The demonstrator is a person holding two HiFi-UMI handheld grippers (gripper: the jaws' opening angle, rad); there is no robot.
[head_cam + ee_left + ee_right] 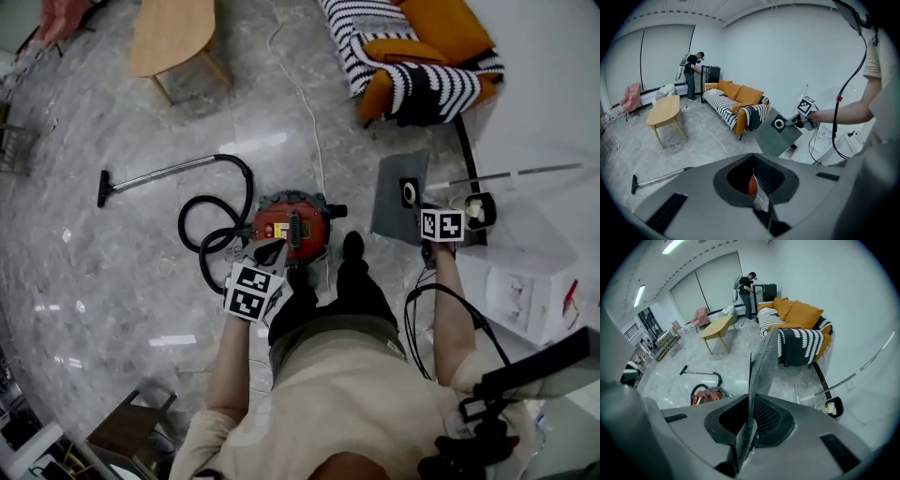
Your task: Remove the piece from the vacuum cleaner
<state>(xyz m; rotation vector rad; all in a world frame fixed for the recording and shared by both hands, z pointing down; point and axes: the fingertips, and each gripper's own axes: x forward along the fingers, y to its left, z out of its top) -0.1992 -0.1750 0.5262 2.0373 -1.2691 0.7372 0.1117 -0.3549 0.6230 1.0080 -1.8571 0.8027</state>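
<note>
Tongs on the right, the right gripper (419,208), are clamped on the edge of the piece (401,199), a flat grey panel with a ringed hole, held in the air well clear of the vacuum (292,228) and to its right. Seen edge-on in the right gripper view it is very thin, so I judge it light and fairly stiff, likely to flex or swing if gripped far from the ring. The edge beside the ring, where the jaws sit now, looks like the best hold. The left gripper (265,251) hangs just over the vacuum with its jaws all but together on nothing, only a sliver of red showing between them. Whether the vacuum's drum holds anything cannot be told. By the wall stands a small black bin (480,210) with something pale inside.
</note>
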